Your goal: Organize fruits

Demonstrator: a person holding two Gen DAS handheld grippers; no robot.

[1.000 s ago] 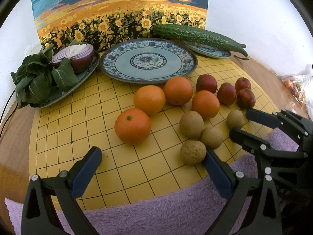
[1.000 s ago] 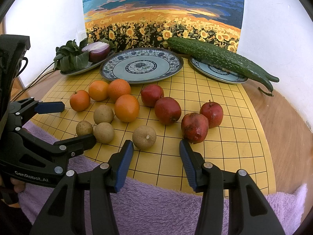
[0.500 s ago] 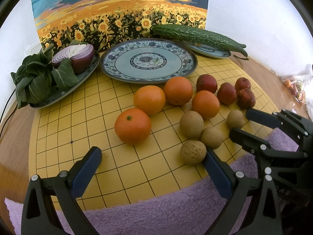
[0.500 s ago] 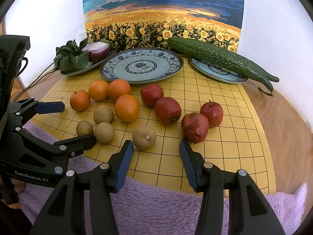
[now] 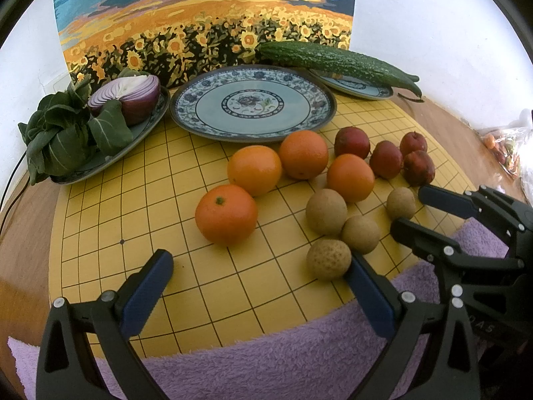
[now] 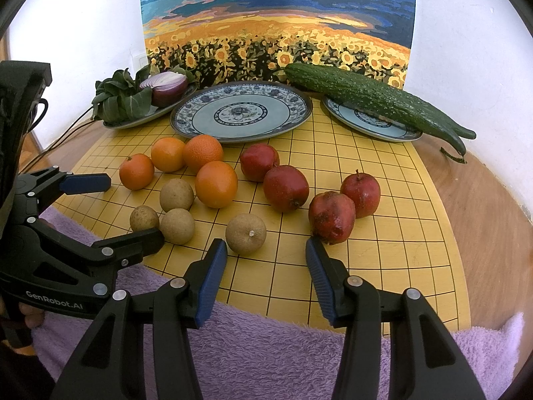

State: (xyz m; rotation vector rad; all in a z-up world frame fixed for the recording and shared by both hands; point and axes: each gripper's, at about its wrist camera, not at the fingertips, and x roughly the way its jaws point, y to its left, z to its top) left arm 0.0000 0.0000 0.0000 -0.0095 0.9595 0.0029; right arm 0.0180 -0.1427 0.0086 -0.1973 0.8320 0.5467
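- Your right gripper (image 6: pixel 266 250) stands wide open with nothing between its blue pads, low over the near edge of the yellow grid board (image 6: pixel 383 260).
- At about 11 o'clock from that gap sits one brown fruit (image 6: pixel 246 233), just beside the left pad; at 1 o'clock a dark red fruit (image 6: pixel 331 216) sits close to the right pad's tip.
- Your left gripper (image 5: pixel 260 266) is also spread wide and holds nothing; a brown fruit (image 5: pixel 328 258) sits right by its right pad.
- At 12 o'clock from it lies the nearest orange (image 5: pixel 226 214); three more oranges, the other brown fruits and four red fruits spread toward 1 and 2 o'clock.
- Farther out at 12 o'clock stands the patterned plate (image 5: pixel 299 123), bare.
- At 10 o'clock a plate carries leafy greens (image 5: pixel 63 133) and a halved red onion (image 5: pixel 133 95); at 1 o'clock a cucumber (image 5: pixel 333 60) lies across a third plate.
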